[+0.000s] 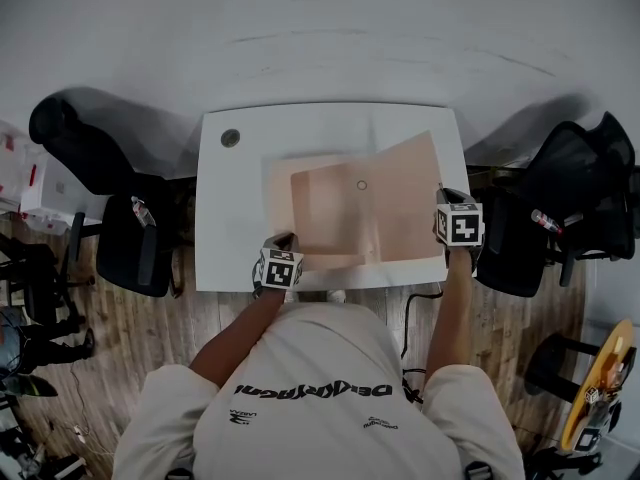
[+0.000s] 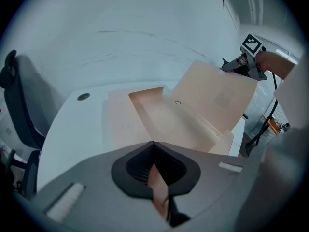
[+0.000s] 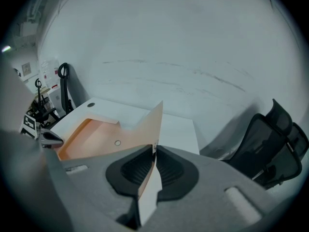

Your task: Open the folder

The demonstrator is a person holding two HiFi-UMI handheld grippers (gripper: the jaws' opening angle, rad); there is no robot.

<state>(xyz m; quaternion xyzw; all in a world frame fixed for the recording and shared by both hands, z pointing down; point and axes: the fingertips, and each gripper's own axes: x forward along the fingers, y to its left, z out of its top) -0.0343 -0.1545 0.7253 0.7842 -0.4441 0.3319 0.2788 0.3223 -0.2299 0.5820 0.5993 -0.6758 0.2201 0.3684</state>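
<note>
Seen from the head view, the pale peach card folder (image 1: pixel 350 213) lies on the white rectangular table (image 1: pixel 225 248), with the left gripper (image 1: pixel 284 243) at its near left corner and the right gripper (image 1: pixel 446 192) at its right edge. The left gripper view shows those jaws pinched on the lower leaf, probably to anchor it, while the cover (image 2: pixel 219 98) stands tilted up. The right gripper view shows its jaws clamped on that cover's edge, holding it raised so the folder spreads.

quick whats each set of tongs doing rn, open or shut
left tongs: closed on the folder, at its near edge
right tongs: closed on the folder's lifted cover
</note>
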